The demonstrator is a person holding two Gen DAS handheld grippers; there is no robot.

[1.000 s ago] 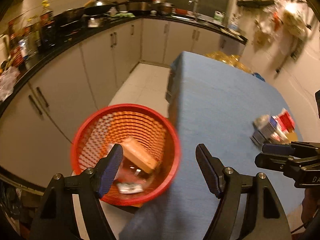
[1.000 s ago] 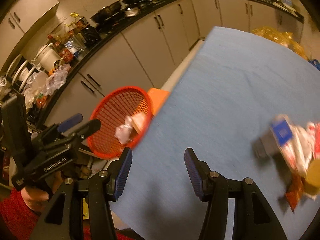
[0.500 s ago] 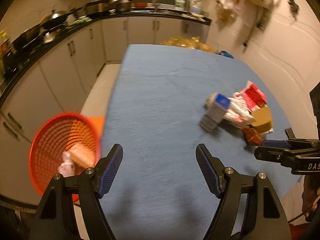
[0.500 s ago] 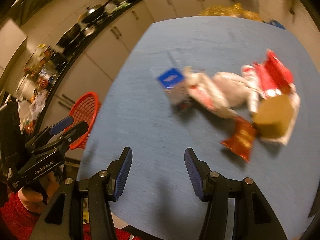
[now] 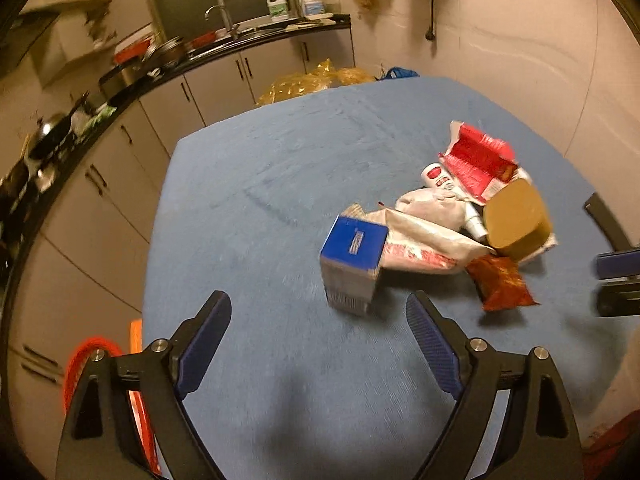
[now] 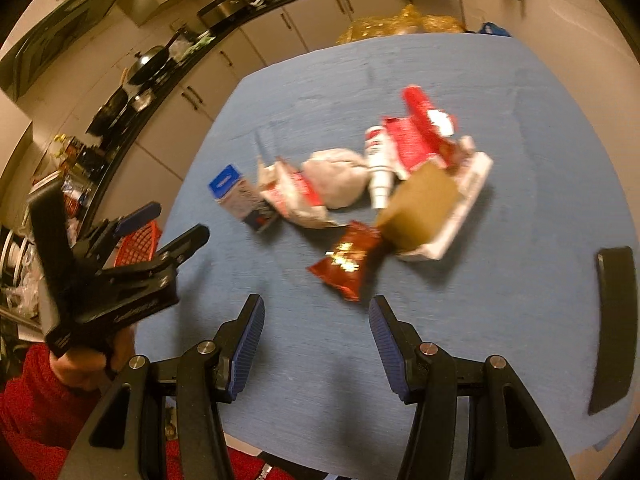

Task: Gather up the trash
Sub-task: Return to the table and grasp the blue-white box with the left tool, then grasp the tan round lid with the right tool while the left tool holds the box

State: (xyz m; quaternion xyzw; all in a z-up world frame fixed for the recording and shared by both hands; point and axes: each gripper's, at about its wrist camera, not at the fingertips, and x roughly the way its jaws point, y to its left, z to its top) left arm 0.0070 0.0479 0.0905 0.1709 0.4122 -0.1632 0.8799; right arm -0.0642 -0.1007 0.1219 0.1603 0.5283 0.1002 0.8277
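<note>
A pile of trash lies on the blue table point(image 5: 280, 184): a blue-topped carton point(image 5: 352, 264), a white and red wrapper point(image 5: 420, 244), a brown box point(image 5: 516, 224), a red foil packet point(image 5: 500, 284) and a red carton point(image 5: 476, 160). My left gripper point(image 5: 317, 312) hovers just short of the blue-topped carton, its jaws opening with nothing between them. My right gripper point(image 6: 317, 304) is open and empty, just short of the red foil packet point(image 6: 348, 264). The red basket point(image 5: 92, 356) sits below the table's left edge.
A dark counter point(image 5: 120, 92) with pans over pale cabinets runs along the left and back. Yellow bags point(image 5: 316, 80) lie beyond the table's far end. A black chair back point(image 6: 612, 320) stands at the table's right side, by the wall.
Both views have swung away from the red basket and onto the trash pile, which is now close ahead. The left jaws stand wider. The basket has slid to the lower left edge.
</note>
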